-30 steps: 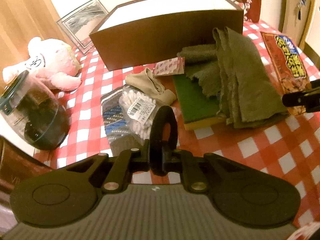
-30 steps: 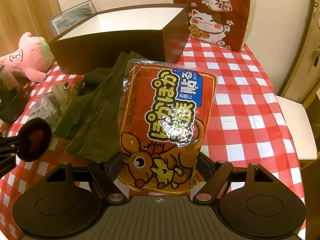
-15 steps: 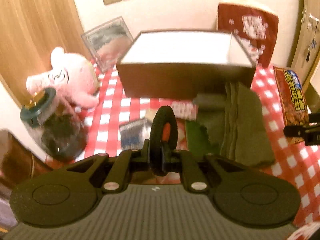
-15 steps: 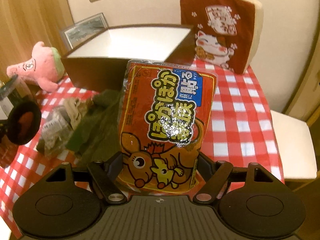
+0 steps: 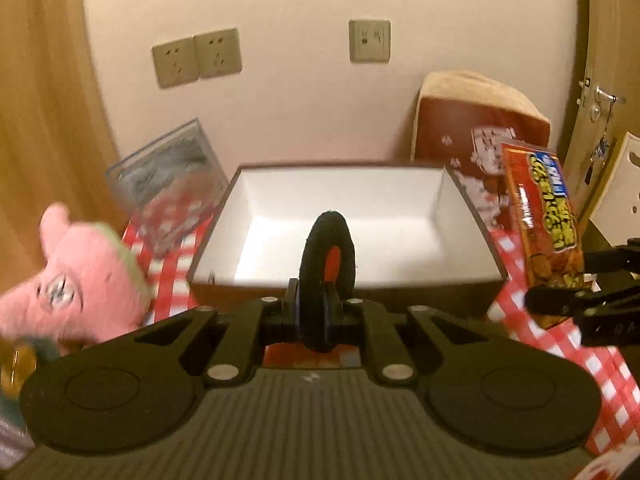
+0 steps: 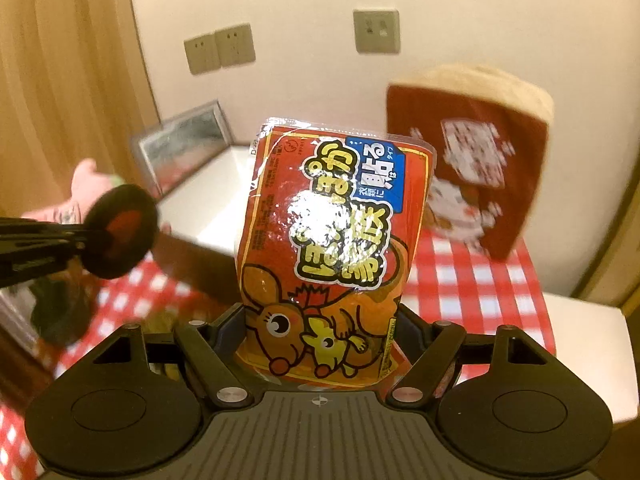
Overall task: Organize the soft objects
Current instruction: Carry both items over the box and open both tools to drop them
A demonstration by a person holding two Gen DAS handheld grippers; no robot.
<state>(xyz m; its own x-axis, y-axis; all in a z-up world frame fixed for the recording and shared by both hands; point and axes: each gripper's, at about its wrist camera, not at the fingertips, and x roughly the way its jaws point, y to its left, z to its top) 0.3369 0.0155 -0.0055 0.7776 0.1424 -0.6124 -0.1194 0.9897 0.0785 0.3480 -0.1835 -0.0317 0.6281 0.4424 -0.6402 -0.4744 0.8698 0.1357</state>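
Left wrist view
Left gripper [image 5: 326, 312]: clenched on a small round black pad with a red centre [image 5: 327, 272], which stands on edge between the fingertips.
Box: a brown open-topped cardboard box with a white inside [image 5: 460, 200] lies straight ahead, beyond and below the held pad.
Plush: a pink soft toy [image 5: 76, 280] lies at the left, beside the box on the red-and-white checked tablecloth [image 5: 560, 340].
Right gripper [image 5: 568, 280]: enters from the right edge, carrying a shiny orange-red plastic packet with yellow lettering [image 5: 540, 216] just right of the box.

Right wrist view
Right gripper [image 6: 320, 332]: jaws set wide, gripping the packet [image 6: 332, 240] by its lower end; the packet stands upright, filling the centre.
Left gripper [image 6: 82, 240]: reaches in from the left, with the round pad [image 6: 120, 230] over the box's near corner.
Box [image 6: 208, 200]: mostly hidden behind the packet.
Cushion: a dark red cat-print cushion [image 6: 472, 152] leans on the wall at the right.
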